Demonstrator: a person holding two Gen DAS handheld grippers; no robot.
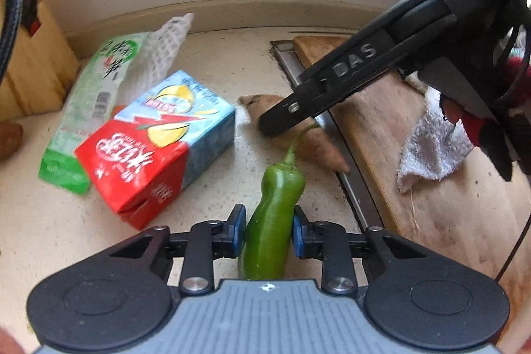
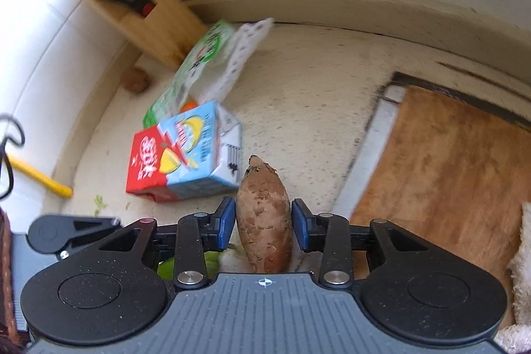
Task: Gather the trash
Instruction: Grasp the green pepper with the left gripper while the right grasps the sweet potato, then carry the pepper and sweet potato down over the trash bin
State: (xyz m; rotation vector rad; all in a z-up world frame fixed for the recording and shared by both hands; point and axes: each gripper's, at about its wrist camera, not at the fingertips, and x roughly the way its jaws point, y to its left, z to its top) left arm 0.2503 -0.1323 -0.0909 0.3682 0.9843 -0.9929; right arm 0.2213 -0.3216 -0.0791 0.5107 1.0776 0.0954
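A red and blue juice carton (image 1: 159, 148) (image 2: 186, 155) lies on the speckled counter. Behind it are a green wrapper (image 1: 96, 102) (image 2: 195, 68) and a white foam net (image 1: 162, 52) (image 2: 239, 55). My left gripper (image 1: 269, 228) is shut on a green pepper (image 1: 275, 214), pads against both its sides. My right gripper (image 2: 264, 218) is shut on a brown sweet potato (image 2: 264, 214). In the left wrist view that sweet potato (image 1: 318, 145) shows by the sink rim, just past the pepper's stem, under the right gripper's black fingers (image 1: 298, 108).
A wooden knife block (image 1: 33, 65) (image 2: 149, 19) with scissors stands at the back left. A wooden cutting board (image 1: 415, 188) (image 2: 448, 171) covers the sink on the right, with a white cloth (image 1: 431, 148) on it. A yellow handle (image 2: 39, 176) lies far left.
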